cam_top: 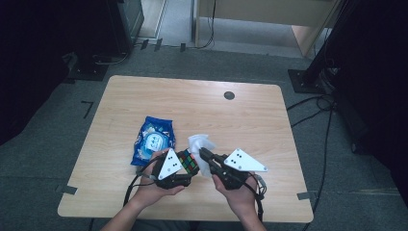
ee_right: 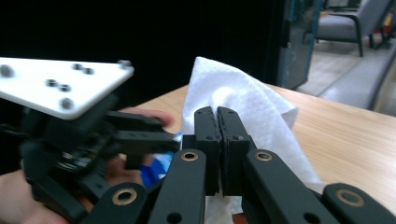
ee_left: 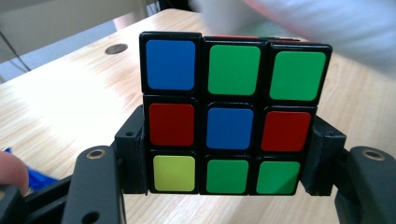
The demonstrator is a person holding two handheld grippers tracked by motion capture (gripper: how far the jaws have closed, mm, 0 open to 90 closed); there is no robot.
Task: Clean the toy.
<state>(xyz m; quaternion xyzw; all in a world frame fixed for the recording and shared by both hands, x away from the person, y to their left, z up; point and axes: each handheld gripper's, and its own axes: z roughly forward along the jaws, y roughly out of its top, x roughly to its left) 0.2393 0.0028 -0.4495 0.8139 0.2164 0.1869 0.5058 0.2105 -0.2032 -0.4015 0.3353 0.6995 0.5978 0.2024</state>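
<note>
A scrambled puzzle cube (cam_top: 188, 161) sits between the jaws of my left gripper (cam_top: 187, 164), just above the table near its front edge. In the left gripper view the cube (ee_left: 231, 116) shows a face of blue, green, red and yellow tiles, and both pads of the left gripper (ee_left: 229, 158) press on its lower sides. My right gripper (cam_top: 202, 153) points at the cube from the right. Its jaws (ee_right: 218, 126) are pressed together on a white wipe (ee_right: 243, 102), which stands up behind them. The wipe (cam_top: 199, 143) hangs right beside the cube.
A blue wet-wipe packet (cam_top: 154, 139) lies on the wooden table (cam_top: 192, 101) left of the hands. A round cable hole (cam_top: 229, 95) is at the back right. Dark stands, cables and a chair (ee_right: 345, 23) surround the table.
</note>
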